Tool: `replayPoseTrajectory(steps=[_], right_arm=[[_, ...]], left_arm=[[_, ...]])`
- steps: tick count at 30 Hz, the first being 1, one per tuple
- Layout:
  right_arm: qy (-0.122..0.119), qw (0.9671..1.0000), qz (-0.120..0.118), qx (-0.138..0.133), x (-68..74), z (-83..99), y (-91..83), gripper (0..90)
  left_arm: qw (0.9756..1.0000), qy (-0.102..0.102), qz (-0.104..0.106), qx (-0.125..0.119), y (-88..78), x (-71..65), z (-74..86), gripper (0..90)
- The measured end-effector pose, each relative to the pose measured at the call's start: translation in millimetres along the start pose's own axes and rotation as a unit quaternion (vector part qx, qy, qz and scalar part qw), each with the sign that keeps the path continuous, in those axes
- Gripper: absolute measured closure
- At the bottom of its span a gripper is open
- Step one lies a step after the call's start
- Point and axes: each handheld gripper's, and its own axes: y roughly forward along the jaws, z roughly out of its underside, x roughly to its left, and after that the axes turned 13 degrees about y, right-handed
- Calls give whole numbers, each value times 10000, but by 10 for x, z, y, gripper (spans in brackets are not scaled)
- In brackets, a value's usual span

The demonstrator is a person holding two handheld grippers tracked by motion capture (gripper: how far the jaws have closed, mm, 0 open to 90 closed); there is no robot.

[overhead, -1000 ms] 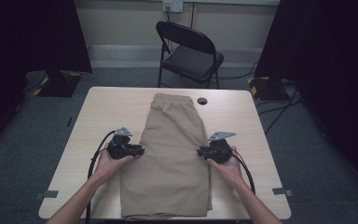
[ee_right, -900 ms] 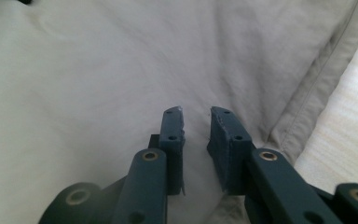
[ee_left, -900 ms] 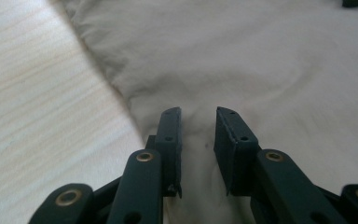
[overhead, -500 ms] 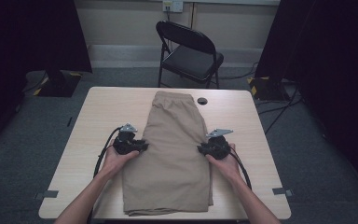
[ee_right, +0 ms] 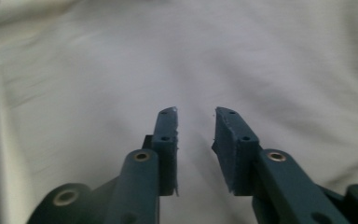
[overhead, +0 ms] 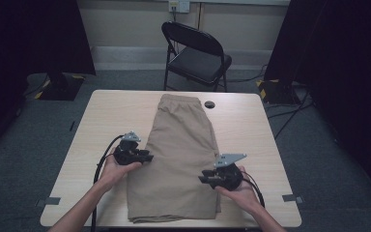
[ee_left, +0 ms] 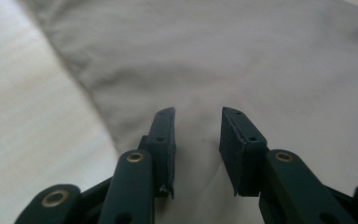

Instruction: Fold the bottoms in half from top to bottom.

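**A:** Dim room, dark curtains on both sides, grey carpet, and a black folding chair (overhead: 196, 53) parked behind a pale wood worktop (overhead: 106, 121). There's a small black round thing (overhead: 209, 104) on the worktop near the far edge, can't tell what it is. The khaki shorts (overhead: 181, 159) lie flat down the middle, waistband at the far end, hems hanging close to the near edge.

**B:** And the hands?

**A:** Both forearms come in from the near side. The left hand (overhead: 113, 169) has its left tool (overhead: 147, 157) level, pointing inward right at the left edge of the shorts. The right hand (overhead: 239, 188) sits nearer to the person, with the right tool (overhead: 203, 180) pointing inward over the right edge, near the hem end.

**B:** Gripping anything?

**A:** Nope. In the left gripper view the jaws stand narrowly apart and have just been opening, with only flat fabric beyond them and bare worktop off to their left. In the right gripper view it's the same: a narrow gap, nothing pinched, slightly blurry cloth spread out ahead of the tips.
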Motion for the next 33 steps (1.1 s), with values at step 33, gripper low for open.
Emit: replayPoseTrajectory(steps=[33], right_arm=[[-1308,9885,-332,684,314,601,-64,617]], left_arm=[[9997,-242,-53,58,-3,88,205,646]])
